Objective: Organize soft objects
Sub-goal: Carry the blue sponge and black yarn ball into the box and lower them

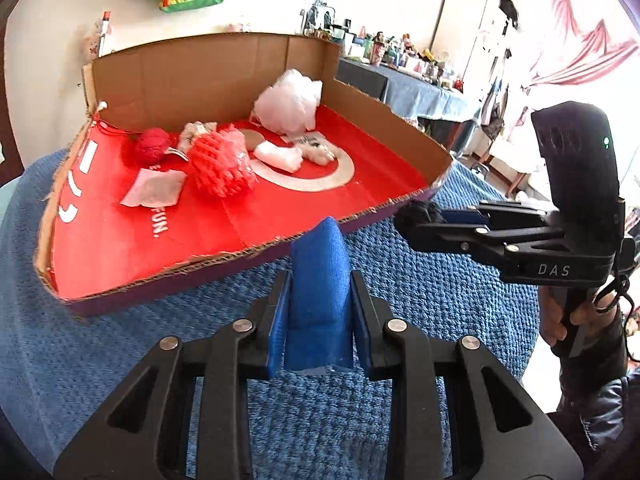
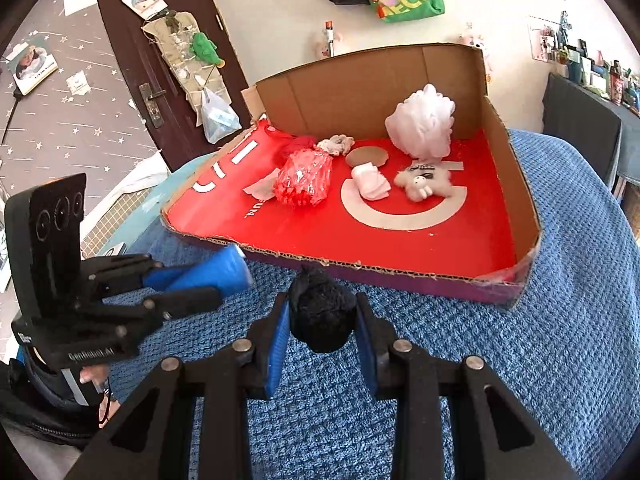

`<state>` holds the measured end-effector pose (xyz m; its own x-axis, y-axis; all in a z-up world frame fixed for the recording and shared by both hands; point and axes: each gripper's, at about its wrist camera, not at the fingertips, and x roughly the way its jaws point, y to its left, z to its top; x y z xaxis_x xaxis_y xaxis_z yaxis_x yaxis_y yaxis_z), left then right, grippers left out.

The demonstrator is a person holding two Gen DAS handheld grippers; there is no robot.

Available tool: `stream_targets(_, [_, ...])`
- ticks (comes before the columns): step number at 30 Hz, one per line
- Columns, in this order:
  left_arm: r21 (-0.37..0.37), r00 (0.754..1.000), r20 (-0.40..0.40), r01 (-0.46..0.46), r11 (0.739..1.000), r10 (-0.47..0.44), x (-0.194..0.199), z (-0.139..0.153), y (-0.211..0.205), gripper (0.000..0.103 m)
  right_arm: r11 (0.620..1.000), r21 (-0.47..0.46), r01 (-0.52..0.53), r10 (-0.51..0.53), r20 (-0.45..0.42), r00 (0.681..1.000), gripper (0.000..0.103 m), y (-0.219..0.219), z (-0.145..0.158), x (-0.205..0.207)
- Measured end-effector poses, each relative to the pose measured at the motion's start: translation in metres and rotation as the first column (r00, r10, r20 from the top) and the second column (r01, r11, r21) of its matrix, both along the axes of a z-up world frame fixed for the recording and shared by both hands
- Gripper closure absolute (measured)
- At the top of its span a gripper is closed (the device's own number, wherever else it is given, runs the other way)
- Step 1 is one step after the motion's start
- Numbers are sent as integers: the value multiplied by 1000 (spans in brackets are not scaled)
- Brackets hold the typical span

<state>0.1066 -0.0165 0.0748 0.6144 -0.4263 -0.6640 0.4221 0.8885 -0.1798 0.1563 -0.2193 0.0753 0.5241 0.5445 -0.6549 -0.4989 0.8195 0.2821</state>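
My left gripper (image 1: 318, 280) is shut on a blue foam sponge (image 1: 318, 280), held above the blue blanket just before the near edge of the red cardboard tray (image 1: 280, 216). My right gripper (image 2: 322, 312) is shut on a black fuzzy pompom (image 2: 322, 312), also just short of the tray's (image 2: 400, 240) front rim. Inside the tray lie a white mesh bath puff (image 2: 422, 124), a small white plush toy (image 2: 422, 182), a folded white cloth (image 2: 370, 182), a red spiky soft piece (image 2: 306, 178) and a red pompom (image 1: 152, 146). The left gripper with its sponge (image 2: 216, 272) shows at the left of the right wrist view.
The tray rests on a blue knitted blanket (image 1: 420, 300) over a rounded surface. The tray has tall brown walls (image 1: 200, 76) at the back and right. A cluttered table (image 1: 404, 80) stands behind on the right, a dark door (image 2: 160, 60) behind on the left.
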Motion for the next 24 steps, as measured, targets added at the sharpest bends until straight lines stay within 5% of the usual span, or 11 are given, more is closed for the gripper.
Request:
stream_targets(10, [7, 994, 46, -104, 995, 104, 19, 24, 36, 76, 999, -26, 23, -21, 49, 999, 69, 6, 20, 10])
stream_targets(24, [107, 987, -36, -153, 982, 157, 88, 5, 52, 76, 961, -260, 92, -81, 50, 995, 68, 30, 8, 81])
